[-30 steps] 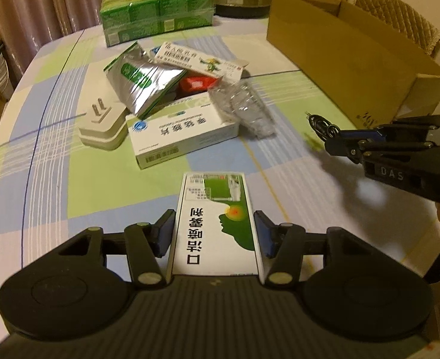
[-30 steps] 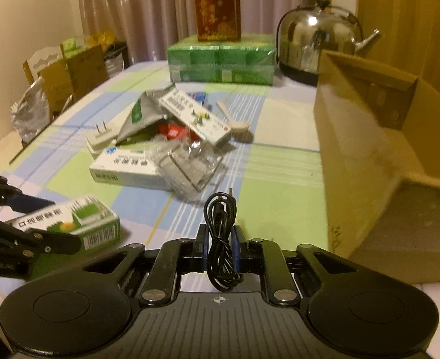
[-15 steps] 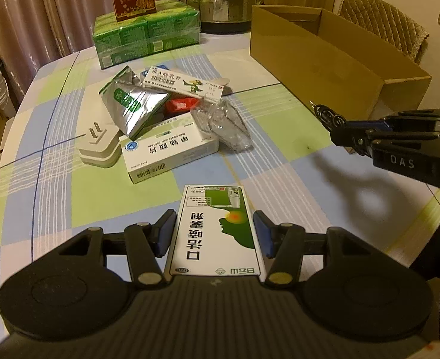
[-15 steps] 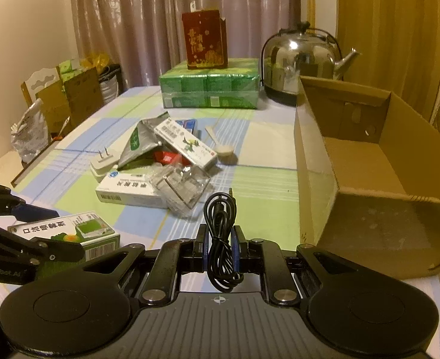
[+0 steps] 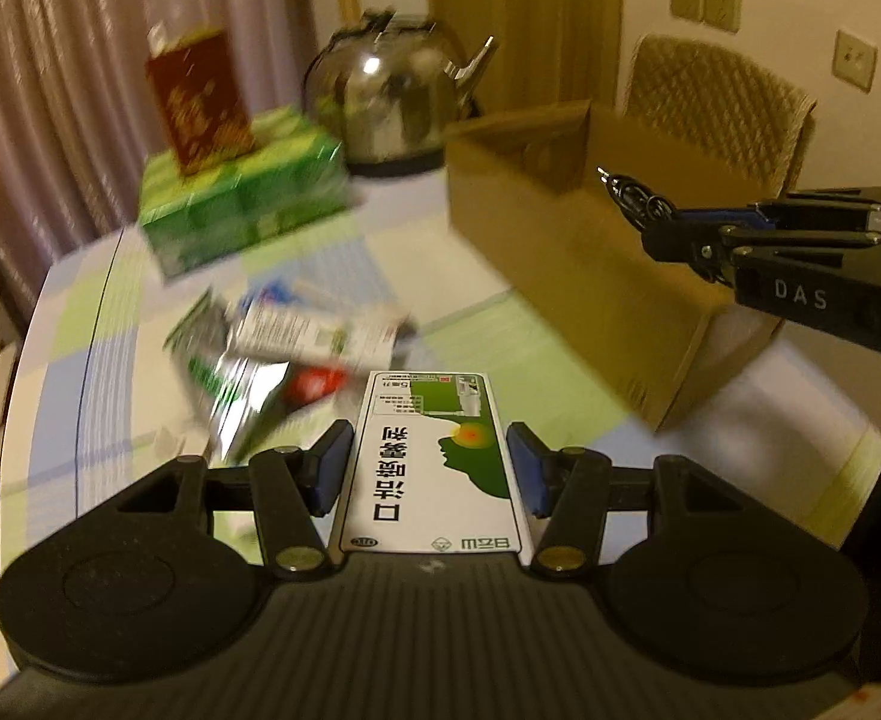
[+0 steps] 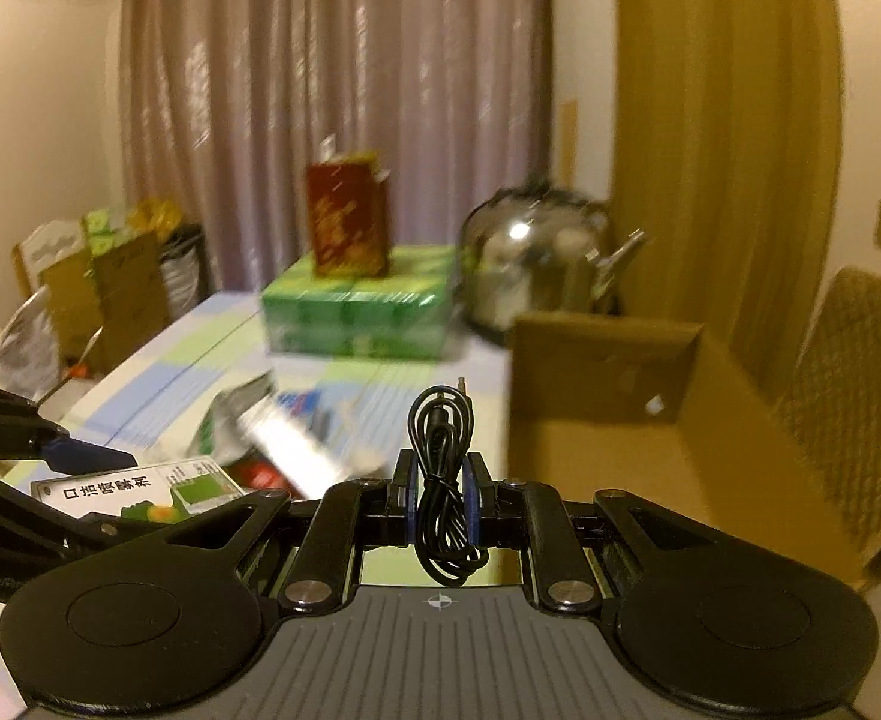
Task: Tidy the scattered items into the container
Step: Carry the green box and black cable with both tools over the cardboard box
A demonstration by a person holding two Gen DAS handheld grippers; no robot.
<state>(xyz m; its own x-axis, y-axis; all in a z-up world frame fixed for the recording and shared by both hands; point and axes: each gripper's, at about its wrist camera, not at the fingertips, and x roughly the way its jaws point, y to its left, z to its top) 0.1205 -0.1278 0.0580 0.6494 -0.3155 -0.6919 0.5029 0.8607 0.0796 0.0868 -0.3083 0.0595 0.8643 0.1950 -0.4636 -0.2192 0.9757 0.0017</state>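
Observation:
My left gripper (image 5: pixel 429 468) is shut on a white and green medicine box (image 5: pixel 431 462) and holds it above the table; it also shows in the right wrist view (image 6: pixel 140 489). My right gripper (image 6: pixel 438 489) is shut on a coiled black cable (image 6: pixel 443 480), also seen in the left wrist view (image 5: pixel 635 201) level with the rim of the open cardboard box (image 5: pixel 578 258). The cardboard box (image 6: pixel 638 420) stands to the right. A blurred pile of packets and boxes (image 5: pixel 278 354) lies on the table.
A steel kettle (image 5: pixel 389 102) and a green pack (image 5: pixel 242 204) with a red carton (image 5: pixel 200 102) on it stand at the back of the table. A woven chair (image 5: pixel 722 102) is behind the cardboard box. The checked tablecloth (image 5: pixel 104 360) covers the table.
Both grippers have risen with their loads and tilted up. The view is now blurred. The right gripper with the cable has come up level with the cardboard box's rim.

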